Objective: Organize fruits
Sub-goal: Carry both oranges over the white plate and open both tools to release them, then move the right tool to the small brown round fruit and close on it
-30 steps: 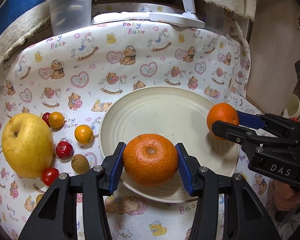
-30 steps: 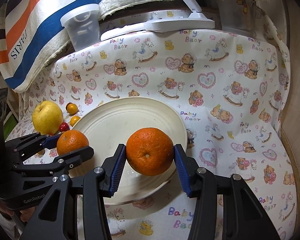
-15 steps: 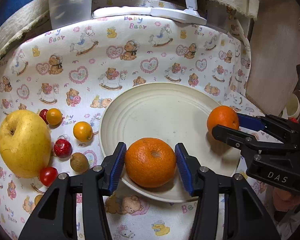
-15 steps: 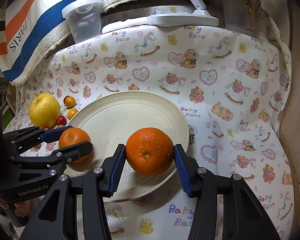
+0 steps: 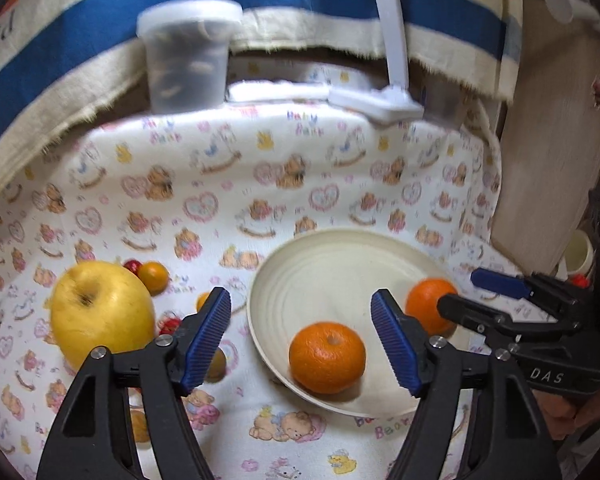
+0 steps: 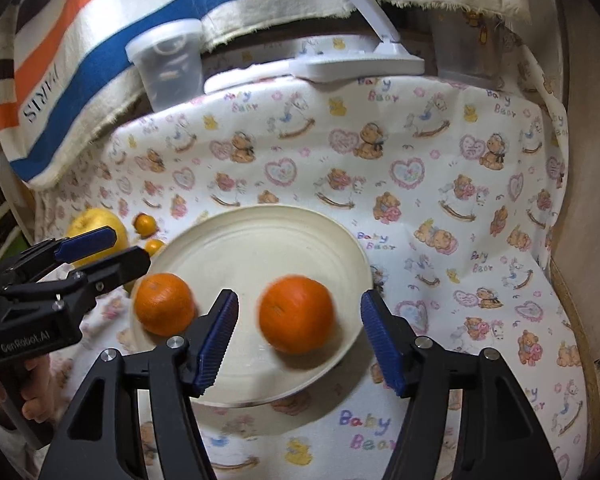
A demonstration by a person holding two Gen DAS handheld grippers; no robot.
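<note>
The cream plate point(image 6: 256, 236) has two oranges in it: one point(image 5: 327, 357) by the left gripper point(image 5: 301, 336), one point(image 6: 296, 314) by the right gripper point(image 6: 299, 338). Both sets of jaws have just been opening and hold nothing. A yellow apple point(image 5: 100, 312) sits on the bench. The lidded tub point(image 5: 188, 56) looks blurry inside.

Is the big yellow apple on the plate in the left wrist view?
No, the yellow apple sits on the printed cloth left of the plate.
</note>
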